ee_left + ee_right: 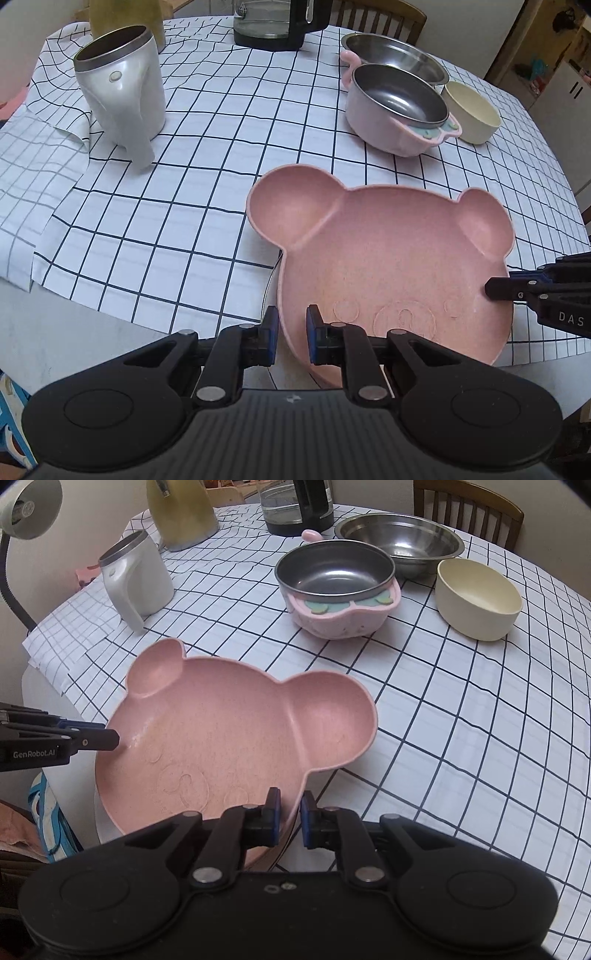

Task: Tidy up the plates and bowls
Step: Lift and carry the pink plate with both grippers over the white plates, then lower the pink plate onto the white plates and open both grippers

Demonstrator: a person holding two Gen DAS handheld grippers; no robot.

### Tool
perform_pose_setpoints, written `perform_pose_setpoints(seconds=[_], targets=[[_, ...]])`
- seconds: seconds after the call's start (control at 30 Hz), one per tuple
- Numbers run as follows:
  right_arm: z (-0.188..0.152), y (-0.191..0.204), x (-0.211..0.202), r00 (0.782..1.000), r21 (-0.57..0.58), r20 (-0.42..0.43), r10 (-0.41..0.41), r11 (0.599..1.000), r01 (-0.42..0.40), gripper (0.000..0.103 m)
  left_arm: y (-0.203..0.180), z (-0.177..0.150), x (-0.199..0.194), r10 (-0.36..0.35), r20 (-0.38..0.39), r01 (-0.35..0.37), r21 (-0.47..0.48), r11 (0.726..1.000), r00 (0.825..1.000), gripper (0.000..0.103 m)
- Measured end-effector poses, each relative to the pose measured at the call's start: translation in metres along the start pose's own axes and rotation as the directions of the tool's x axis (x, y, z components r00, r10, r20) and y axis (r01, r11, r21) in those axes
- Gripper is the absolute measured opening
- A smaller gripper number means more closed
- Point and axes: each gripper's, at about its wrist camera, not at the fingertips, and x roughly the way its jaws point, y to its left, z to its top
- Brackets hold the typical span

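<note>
Checked cloth covers the desk [207, 206]. At lower middle of both views the pink bear plate [388, 266] is clamped by both rims: left gripper [291, 336] and right gripper [290, 821] jaws pinch it. Upper right, pink-handled bowl [336, 587], steel bowl [402, 542] and cream bowl [478, 598] stand unstacked; most sorting seems left.

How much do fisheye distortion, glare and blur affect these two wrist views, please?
Left wrist view: the grid lines of the checked tablecloth bow strongly toward the edges; the corners go dark. Right wrist view: same bending; a small glare patch sits on the pink bear-shaped plate, soft reflections in the wide steel bowl. Both are sharp, with no motion blur.
</note>
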Motion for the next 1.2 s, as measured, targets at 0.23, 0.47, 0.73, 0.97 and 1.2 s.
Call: perform_pose_setpoints(seconds=[0.23,0.47,0.73,0.97,1.2], targets=[[-0.005,0.008,0.004,1.000,-0.026,0.011,-0.023,0.999,0.023,0.012,-0.002,-0.004,0.005,0.032,0.007,-0.032,0.004,0.999,0.999,0.015],[-0.006,0.010,0.009,0.998,-0.014,0.016,-0.054,0.998,0.054,0.013,-0.003,-0.005,0.008,0.033,0.020,-0.033,0.019,0.999,0.999,0.015],[-0.007,0.020,0.012,0.996,-0.009,0.017,-0.083,0.996,0.083,0.025,0.001,-0.006,0.008,-0.008,0.018,0.006,0.055,0.998,1.000,0.015],[-0.007,0.025,0.007,0.992,0.043,0.033,-0.121,0.992,0.120,0.035,0.011,-0.003,0.007,-0.073,0.015,0.071,0.090,0.993,0.997,0.015],[-0.011,0.034,-0.008,0.985,0.088,0.072,-0.159,0.984,0.153,0.049,0.016,-0.004,-0.001,-0.141,0.031,0.135,0.146,0.980,0.990,0.025]])
